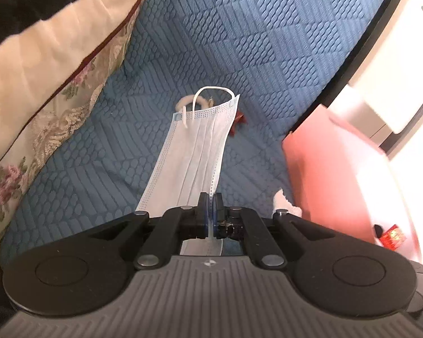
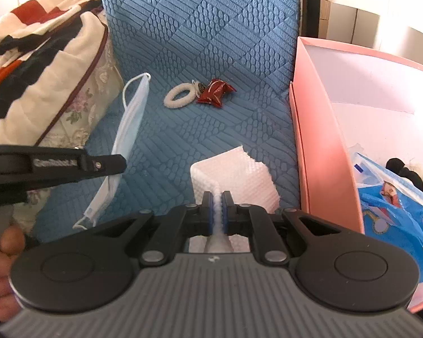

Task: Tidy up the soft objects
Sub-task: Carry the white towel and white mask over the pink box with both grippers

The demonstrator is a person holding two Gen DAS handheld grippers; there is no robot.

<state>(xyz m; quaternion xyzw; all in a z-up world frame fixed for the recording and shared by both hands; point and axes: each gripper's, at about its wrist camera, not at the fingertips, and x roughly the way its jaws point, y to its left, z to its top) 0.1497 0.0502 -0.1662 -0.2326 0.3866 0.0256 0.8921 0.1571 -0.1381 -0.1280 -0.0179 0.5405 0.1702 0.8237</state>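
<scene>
Left hand-held gripper (image 1: 210, 205) is clamped on one short end of the face mask (image 1: 194, 146) — mask hangs off the jaws with its long axis running away from the gripper, far ear loop (image 1: 211, 95) trailing toward the blue quilted cover (image 2: 200, 28). From the right wrist view the mask looks lifted, not lying flat.

Right hand-held gripper (image 2: 217, 205) is closed on a fold of the white textured cloth (image 2: 239, 174); the rest of the cloth sits on the cover just beside the pink box (image 2: 318, 140).

Key relation: the box lies to the right of both grippers, its open top facing up and its near wall upright. Right gripper is the nearer one — cloth practically at the wall. Left gripper has to carry the mask across the cover, past the right hand, to get there.

Room: middle of the cover is open. Still on it, further out, white hair tie (image 2: 180, 95) touching a red wrapped packet (image 2: 215, 91). Floral cushion (image 2: 79, 107) crowds the left edge, near the mask. Box already holds a blue packet (image 2: 394, 211) and a black-and-white plush (image 2: 409, 169), free floor behind them.

Risk, my read: dangling mask end catching the box wall, so lift clear before crossing.
</scene>
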